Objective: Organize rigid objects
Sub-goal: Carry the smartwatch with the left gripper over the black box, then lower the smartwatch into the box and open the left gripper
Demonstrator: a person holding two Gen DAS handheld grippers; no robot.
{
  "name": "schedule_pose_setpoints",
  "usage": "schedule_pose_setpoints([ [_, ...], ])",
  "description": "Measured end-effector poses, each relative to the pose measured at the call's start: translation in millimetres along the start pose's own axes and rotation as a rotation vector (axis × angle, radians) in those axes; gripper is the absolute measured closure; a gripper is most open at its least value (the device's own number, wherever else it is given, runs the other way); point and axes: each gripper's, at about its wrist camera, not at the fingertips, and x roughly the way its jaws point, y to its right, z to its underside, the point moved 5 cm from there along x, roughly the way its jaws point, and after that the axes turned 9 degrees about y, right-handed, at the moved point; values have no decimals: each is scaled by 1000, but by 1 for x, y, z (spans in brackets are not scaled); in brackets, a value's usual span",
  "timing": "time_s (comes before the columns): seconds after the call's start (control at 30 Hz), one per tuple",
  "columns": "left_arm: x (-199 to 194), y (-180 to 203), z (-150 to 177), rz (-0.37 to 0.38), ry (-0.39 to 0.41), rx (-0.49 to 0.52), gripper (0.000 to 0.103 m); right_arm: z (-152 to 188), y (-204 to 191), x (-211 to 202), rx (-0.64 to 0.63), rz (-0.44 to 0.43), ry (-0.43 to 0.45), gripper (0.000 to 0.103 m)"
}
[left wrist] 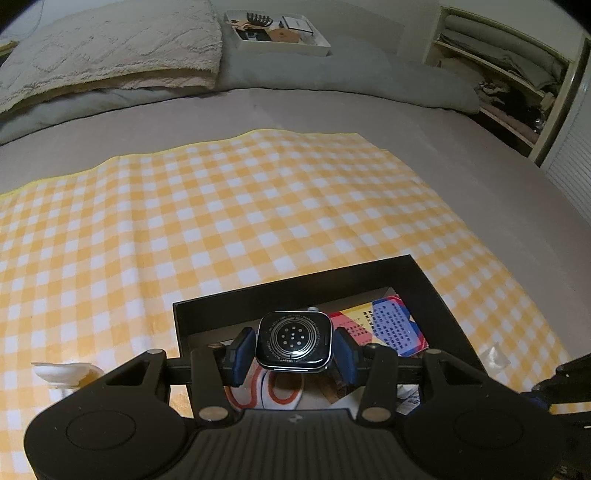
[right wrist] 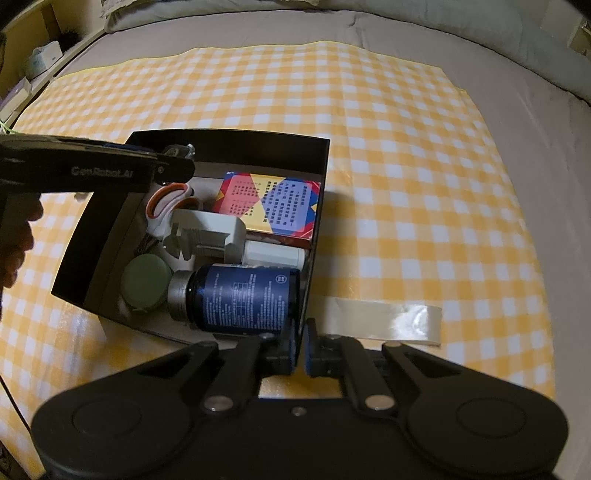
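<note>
My left gripper (left wrist: 293, 347) is shut on a smartwatch body (left wrist: 293, 341), back face up, held by its sides between the blue pads. It hangs over the open black box (left wrist: 295, 288) on the yellow checked cloth. In the right wrist view the left gripper (right wrist: 177, 155) reaches in over the box's far left corner. The black box (right wrist: 236, 142) holds a colourful card pack (right wrist: 273, 206), a dark blue bottle (right wrist: 243, 299), a green round lid (right wrist: 146, 282), a white tool (right wrist: 210, 236) and an orange-and-white item (right wrist: 170, 201). My right gripper (right wrist: 302, 347) is shut on the box's near right corner wall.
A strip of clear tape (right wrist: 384, 321) lies on the cloth right of the box. A small white object (left wrist: 61, 371) sits left of it. A white tray (left wrist: 277, 31) of items rests far back on the bed, and open shelves (left wrist: 498, 74) stand at the right.
</note>
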Motion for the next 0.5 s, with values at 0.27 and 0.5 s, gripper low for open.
schedule_pose_setpoints([
  [0.27, 10, -3, 2, -2, 15, 1, 55, -1, 5, -3, 42, -13, -3, 99],
  [0.5, 7, -4, 0, 7, 5, -11, 40, -2, 5, -2, 62, -11, -2, 99],
])
